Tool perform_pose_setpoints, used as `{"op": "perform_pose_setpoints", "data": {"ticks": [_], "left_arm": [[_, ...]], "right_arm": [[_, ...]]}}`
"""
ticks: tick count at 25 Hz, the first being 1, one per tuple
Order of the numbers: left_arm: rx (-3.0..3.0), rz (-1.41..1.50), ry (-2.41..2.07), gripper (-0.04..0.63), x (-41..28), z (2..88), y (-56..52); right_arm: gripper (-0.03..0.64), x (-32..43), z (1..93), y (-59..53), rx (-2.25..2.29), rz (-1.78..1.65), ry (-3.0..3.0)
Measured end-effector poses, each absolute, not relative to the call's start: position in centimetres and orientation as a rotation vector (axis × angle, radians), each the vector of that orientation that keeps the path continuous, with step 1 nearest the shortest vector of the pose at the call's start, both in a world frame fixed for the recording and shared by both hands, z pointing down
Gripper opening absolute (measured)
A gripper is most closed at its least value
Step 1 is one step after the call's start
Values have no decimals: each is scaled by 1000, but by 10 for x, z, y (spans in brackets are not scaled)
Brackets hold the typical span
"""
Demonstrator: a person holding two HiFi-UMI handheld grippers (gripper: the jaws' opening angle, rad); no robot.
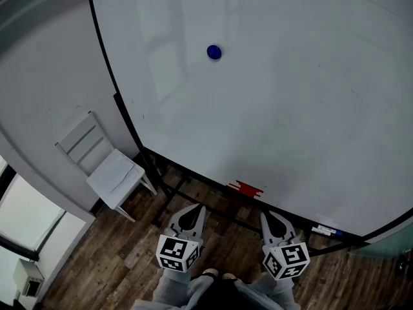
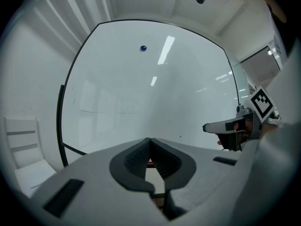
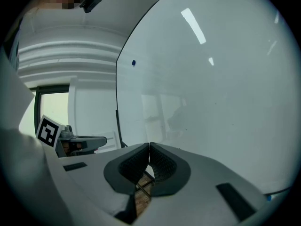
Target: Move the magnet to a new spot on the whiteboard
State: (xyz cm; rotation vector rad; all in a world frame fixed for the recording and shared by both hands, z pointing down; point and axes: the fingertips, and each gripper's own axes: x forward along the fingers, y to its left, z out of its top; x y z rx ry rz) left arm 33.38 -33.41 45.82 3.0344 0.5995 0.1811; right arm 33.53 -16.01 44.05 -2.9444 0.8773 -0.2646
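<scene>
A small round blue magnet [image 1: 214, 52] sticks high on the large whiteboard [image 1: 277, 89]; it also shows as a blue dot, the magnet [image 2: 143, 48] in the left gripper view and the magnet [image 3: 133, 63] in the right gripper view. My left gripper [image 1: 196, 212] and right gripper [image 1: 270, 219] hang side by side low in front of the board's bottom edge, well below the magnet. The left gripper [image 2: 150, 140] has its jaws touching with nothing between them. The right gripper [image 3: 149, 146] is likewise shut and empty.
A white chair [image 1: 103, 163] stands left of the board on the wood floor [image 1: 122, 250]. A red eraser [image 1: 247, 188] and a marker [image 1: 324, 230] rest on the board's tray. The board's black stand [image 1: 168, 186] runs beneath. A window [image 1: 26, 221] is at lower left.
</scene>
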Motion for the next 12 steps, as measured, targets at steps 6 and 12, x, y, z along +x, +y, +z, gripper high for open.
{"op": "perform_pose_setpoints", "data": {"ticks": [6, 12], "left_arm": [[3031, 182, 607, 9, 334, 460, -331], [3040, 192, 623, 9, 332, 462, -328]], "right_arm": [[28, 334, 442, -162, -2942, -271, 891], [29, 333, 442, -162, -2935, -276, 889]]}}
